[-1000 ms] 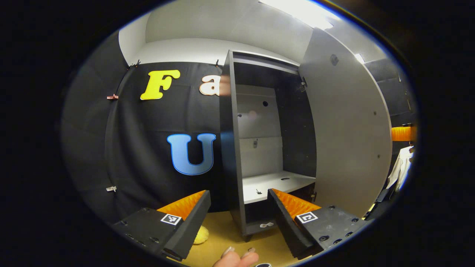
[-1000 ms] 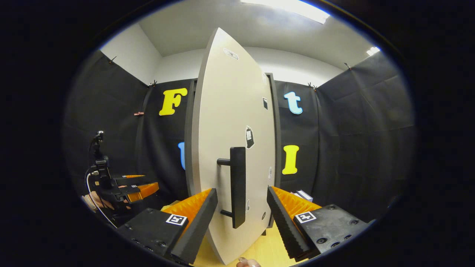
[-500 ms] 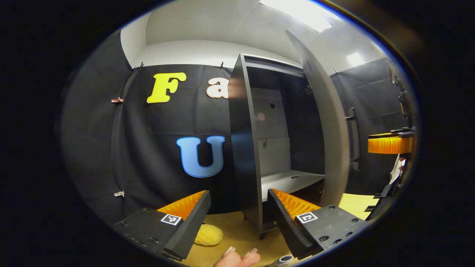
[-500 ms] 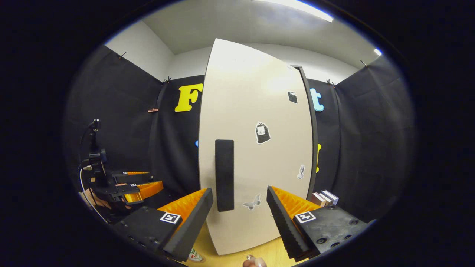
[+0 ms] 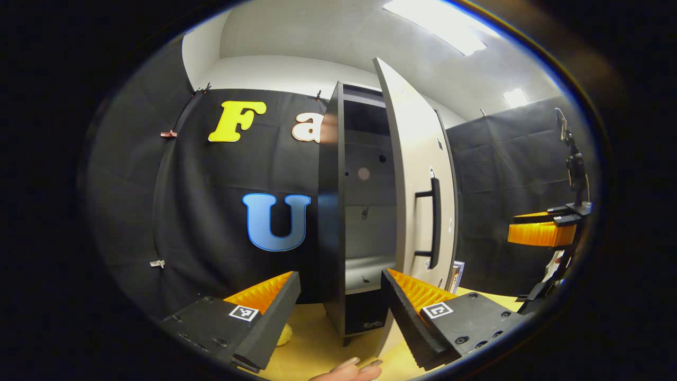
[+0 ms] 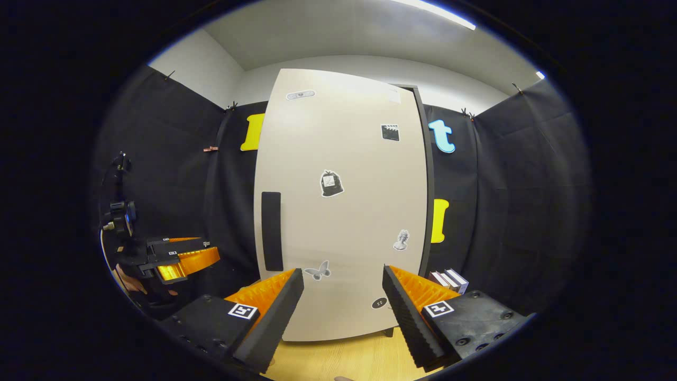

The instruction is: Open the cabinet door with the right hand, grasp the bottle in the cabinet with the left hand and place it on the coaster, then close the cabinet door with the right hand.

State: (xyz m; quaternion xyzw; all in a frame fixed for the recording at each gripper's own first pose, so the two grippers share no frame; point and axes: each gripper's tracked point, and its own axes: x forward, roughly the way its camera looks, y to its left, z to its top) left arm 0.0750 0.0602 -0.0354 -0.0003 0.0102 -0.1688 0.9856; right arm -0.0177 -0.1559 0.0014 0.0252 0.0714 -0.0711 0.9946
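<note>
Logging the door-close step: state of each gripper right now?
Left gripper: open, holding nothing.
Right gripper: open, holding nothing, facing the cabinet door, which is nearly shut.

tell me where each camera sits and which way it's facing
Left gripper view: rides on the left claw, facing the cabinet from its open side, door ajar; a hand's fingers at the bottom.
Right gripper view: rides on the right claw, facing the door's front; the left claw is at far left.
Both share the door, its handle and books.
</note>
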